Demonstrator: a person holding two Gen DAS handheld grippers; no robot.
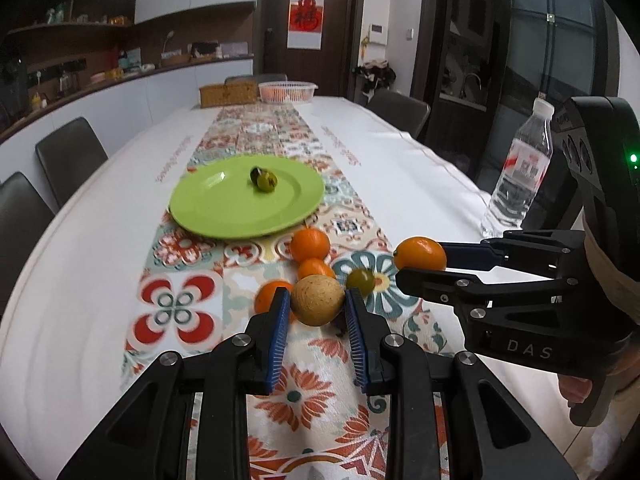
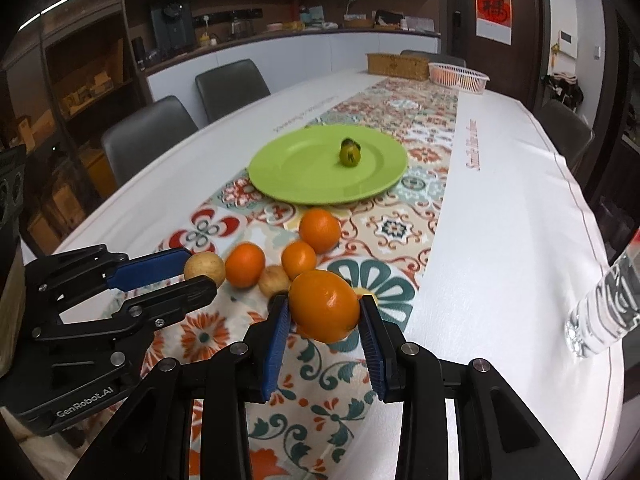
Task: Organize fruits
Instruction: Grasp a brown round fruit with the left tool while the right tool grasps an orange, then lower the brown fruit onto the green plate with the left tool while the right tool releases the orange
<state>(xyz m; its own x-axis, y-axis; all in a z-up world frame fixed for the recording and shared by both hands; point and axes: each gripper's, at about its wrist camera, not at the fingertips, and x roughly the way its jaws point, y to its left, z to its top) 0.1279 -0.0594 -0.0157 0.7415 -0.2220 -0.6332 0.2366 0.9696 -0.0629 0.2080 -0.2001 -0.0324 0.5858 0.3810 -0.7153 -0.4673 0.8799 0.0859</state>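
Observation:
My left gripper is shut on a tan round fruit, held near the table's front; it also shows in the right wrist view. My right gripper is shut on an orange, seen at the right in the left wrist view. A green plate lies ahead on the patterned runner with a small green fruit on it. Loose oranges and another tan fruit lie between the plate and the grippers. A green fruit lies beside them.
A clear water bottle stands at the table's right edge. A woven box and a white basket sit at the far end. Grey chairs line the left side.

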